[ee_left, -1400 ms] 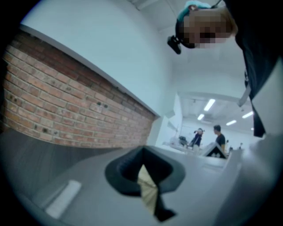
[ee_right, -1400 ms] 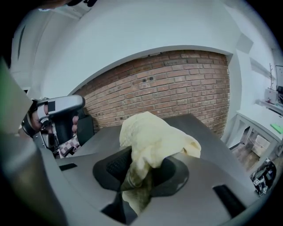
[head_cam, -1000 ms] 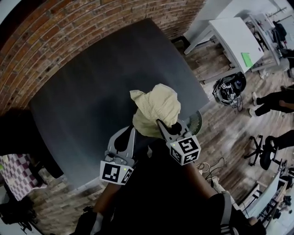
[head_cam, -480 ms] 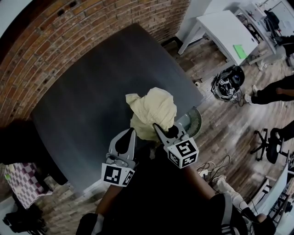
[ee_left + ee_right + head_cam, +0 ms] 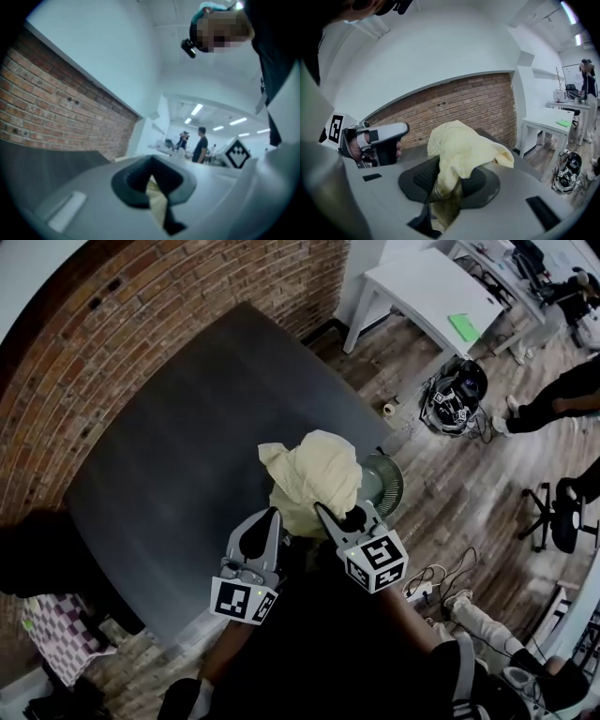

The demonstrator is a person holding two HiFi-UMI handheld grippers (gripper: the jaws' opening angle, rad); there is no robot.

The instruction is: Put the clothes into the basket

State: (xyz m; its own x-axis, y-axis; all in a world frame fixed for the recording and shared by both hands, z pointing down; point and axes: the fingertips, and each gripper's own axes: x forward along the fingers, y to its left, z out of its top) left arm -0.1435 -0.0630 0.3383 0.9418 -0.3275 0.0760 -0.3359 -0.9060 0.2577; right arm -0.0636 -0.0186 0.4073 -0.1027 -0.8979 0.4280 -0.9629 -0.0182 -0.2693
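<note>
Between the jaws of the right gripper (image 5: 450,182) a thick fold of the yellow cloth (image 5: 464,143) is clamped, with the pads drawn narrow onto it. Most of the garment is thus bunched above and beyond the tips rather than left to trail, which is judged to keep it clear of the table edge and of the basket rim. The jaws of the left gripper (image 5: 152,187) are likewise closed to a slit, and a thin strip of the same fabric is seen pinched between their pads. This second hold appears to be taken on the cloth's lower near-left edge, probably so that the loose end is gathered and not dragged. In the head view the two grippers are set side by side, near the body. The bundle is carried at their tips, lifted off the dark surface (image 5: 178,446) and over its near right corner. The basket (image 5: 392,486), a round meshed tub, is seen just to the right of the cloth and partly hidden by it, apparently standing lower, beside that corner. The cloth is therefore not yet in the basket. The carry is judged to be nearly complete, with only a short shift to the right and a release of both holds left. Farther right, a white desk (image 5: 422,292) and the wooden floor (image 5: 469,484) lie outside the work.
</note>
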